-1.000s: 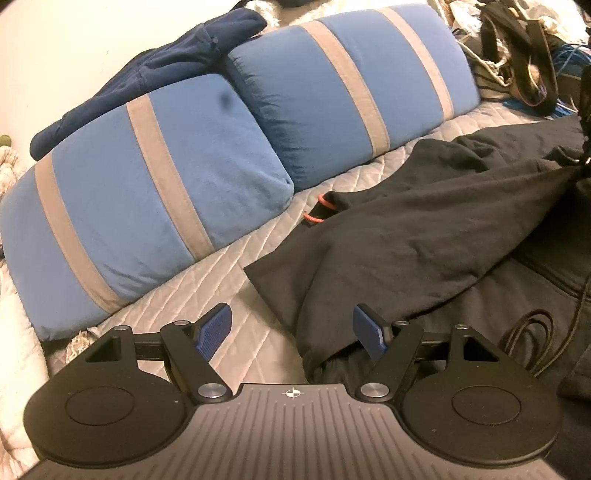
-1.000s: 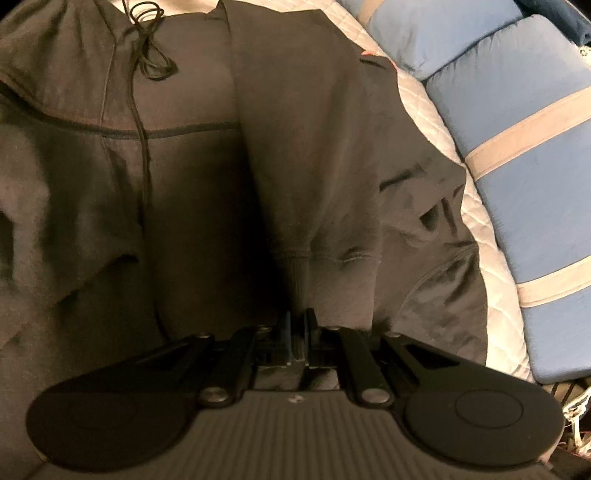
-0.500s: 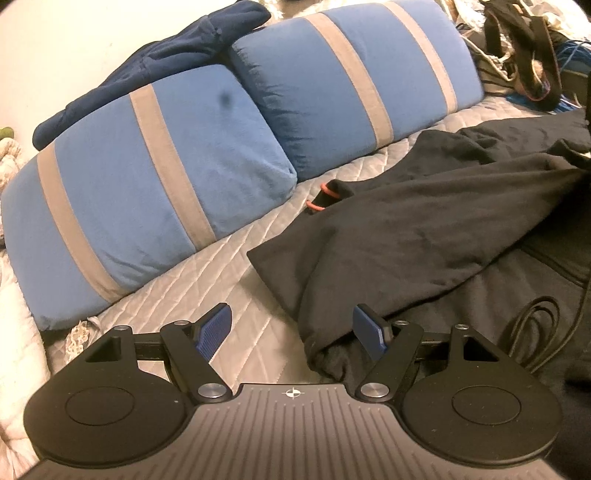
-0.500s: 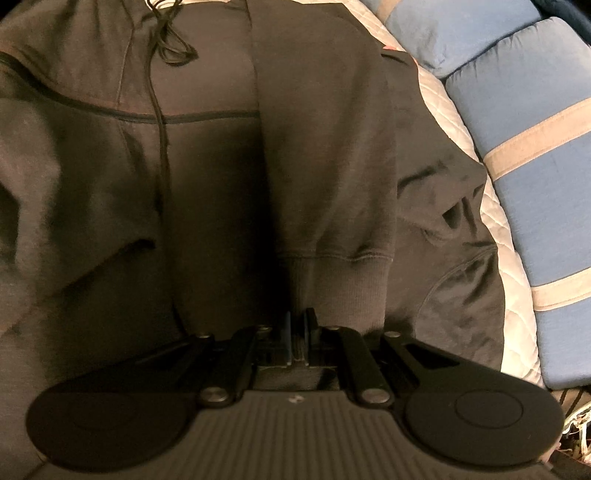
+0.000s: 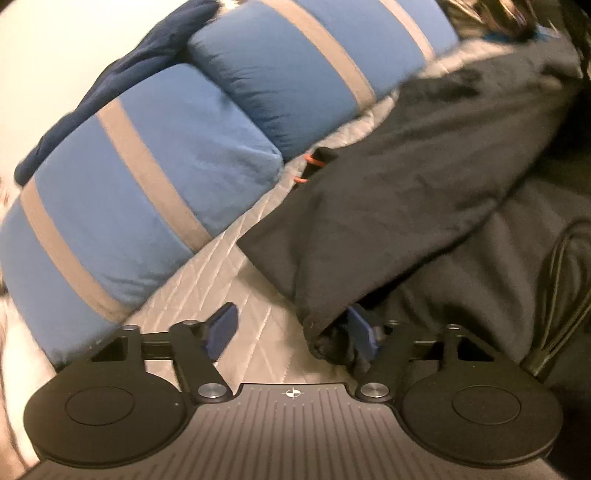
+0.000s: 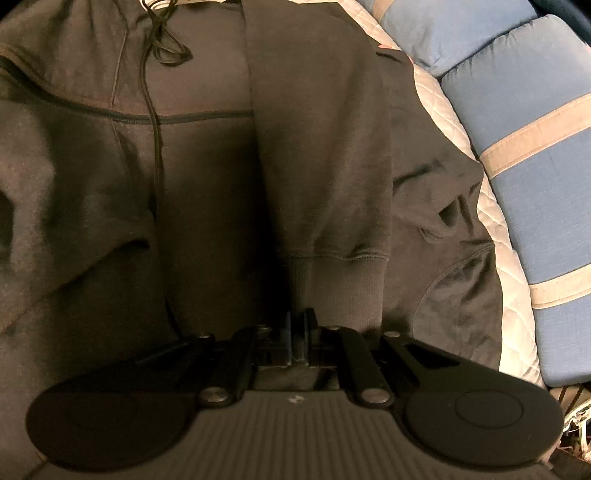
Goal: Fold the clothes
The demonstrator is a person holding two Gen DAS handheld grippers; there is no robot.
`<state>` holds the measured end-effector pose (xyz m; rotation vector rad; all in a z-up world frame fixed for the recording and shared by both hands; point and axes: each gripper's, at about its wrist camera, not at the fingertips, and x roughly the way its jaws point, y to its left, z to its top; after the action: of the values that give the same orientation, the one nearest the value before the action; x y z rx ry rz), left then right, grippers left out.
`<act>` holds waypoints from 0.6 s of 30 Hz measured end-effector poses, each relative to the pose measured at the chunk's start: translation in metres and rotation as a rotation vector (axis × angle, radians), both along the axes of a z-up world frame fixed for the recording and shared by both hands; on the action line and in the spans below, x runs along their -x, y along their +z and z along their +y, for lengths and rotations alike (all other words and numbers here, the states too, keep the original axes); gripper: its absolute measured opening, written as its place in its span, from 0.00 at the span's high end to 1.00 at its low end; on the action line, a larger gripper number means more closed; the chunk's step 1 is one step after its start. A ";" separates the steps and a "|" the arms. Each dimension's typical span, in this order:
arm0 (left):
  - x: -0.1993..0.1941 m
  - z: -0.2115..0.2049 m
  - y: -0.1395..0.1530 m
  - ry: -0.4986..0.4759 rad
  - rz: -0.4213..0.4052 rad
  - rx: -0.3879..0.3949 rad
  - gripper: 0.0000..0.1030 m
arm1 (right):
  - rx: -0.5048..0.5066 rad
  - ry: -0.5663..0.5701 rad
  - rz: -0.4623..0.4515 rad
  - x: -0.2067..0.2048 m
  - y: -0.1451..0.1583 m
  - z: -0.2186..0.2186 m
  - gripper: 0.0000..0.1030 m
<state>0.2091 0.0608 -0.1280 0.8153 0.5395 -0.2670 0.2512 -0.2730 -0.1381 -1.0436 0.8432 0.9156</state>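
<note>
A dark grey hoodie (image 6: 207, 155) lies spread on the quilted bed (image 5: 221, 266), one sleeve (image 6: 321, 147) laid across its body. My right gripper (image 6: 295, 328) is shut on that sleeve's ribbed cuff (image 6: 340, 284). The hoodie's drawstring (image 6: 155, 74) trails down the chest. In the left wrist view my left gripper (image 5: 291, 328) is open at the hoodie's (image 5: 406, 192) folded edge, its right fingertip (image 5: 360, 332) touching the fabric and its left one over bare quilt. Nothing is held between them.
Two blue pillows with grey stripes (image 5: 129, 192) (image 6: 535, 166) line the bed's side, close to the hoodie. A navy garment (image 5: 122, 81) lies on top of them. Clutter sits at the far corner (image 5: 495, 18).
The left gripper has moved forward and tilted, so the hoodie's folded edge now reaches its right fingertip. The right gripper, still shut on the cuff, has drawn the sleeve further across the body.
</note>
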 end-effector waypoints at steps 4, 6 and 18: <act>0.006 -0.010 -0.009 -0.056 -0.028 -0.106 0.61 | 0.002 -0.002 -0.002 0.001 0.000 0.001 0.94; 0.009 -0.013 -0.011 -0.079 -0.047 -0.135 0.67 | 0.004 -0.001 -0.001 0.000 0.000 0.001 0.94; 0.023 0.000 -0.020 -0.149 -0.008 -0.199 0.96 | -0.003 -0.006 0.031 0.000 0.005 -0.002 0.95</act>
<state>0.1862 0.0606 -0.1481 1.0513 0.5035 -0.3508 0.2516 -0.2755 -0.1330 -1.0257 0.8702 0.9301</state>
